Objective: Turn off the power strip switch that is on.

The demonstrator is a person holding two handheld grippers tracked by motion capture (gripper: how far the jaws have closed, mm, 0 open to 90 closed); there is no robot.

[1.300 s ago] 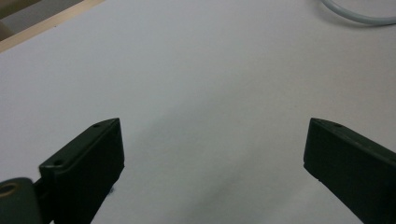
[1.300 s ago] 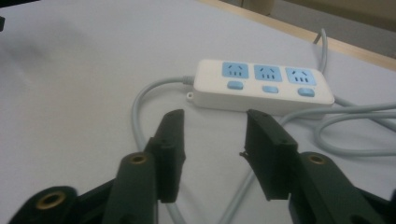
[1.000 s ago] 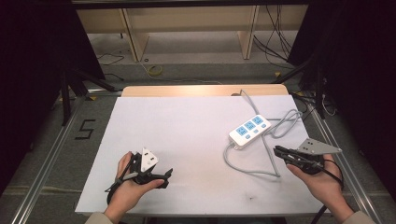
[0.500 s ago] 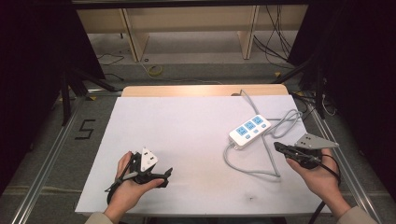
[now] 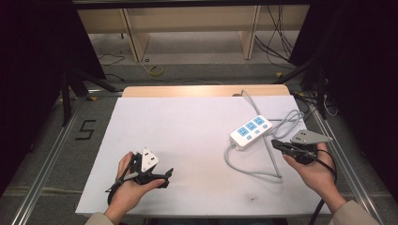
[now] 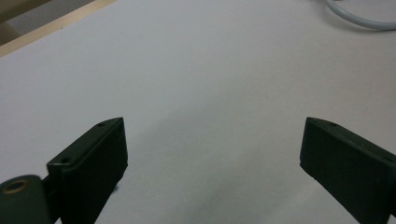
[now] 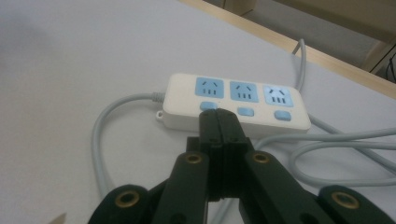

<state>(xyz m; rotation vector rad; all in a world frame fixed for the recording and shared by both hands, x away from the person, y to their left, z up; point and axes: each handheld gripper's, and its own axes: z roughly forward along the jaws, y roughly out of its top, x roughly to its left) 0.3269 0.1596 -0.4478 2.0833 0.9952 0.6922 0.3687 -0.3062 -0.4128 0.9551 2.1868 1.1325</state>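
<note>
The right gripper [image 7: 218, 116] is pointing its two black jaws, pressed flat together with nothing between them, at the white plastic power strip with three blue sockets and three blue push buttons [image 7: 236, 106]. Seen from the right gripper view, the joined tips are hanging just in front of the leftmost blue button [image 7: 208, 106], near the strip's edge; whether they are touching it cannot be told. In the high view this gripper [image 5: 280, 146] is sitting just beside the strip [image 5: 251, 131], with the strip's pale grey cable [image 5: 253, 166] looping underneath and around it.

The left gripper [image 6: 212, 154] is resting well apart from the strip, its jaws standing wide and holding nothing, facing bare white tabletop [image 6: 196, 70].

The likely aim is a press on that button, and several things could be going wrong. The strip is lying loose and light, so a push coming in level rather than downward may be sliding it away instead of clicking the switch. The narrow tips may be slipping off the small rounded button onto the casing or a neighbouring socket. The cable loop beneath the hand may be snagging the gripper and tugging the strip askew, with no second gripper steadying it.
</note>
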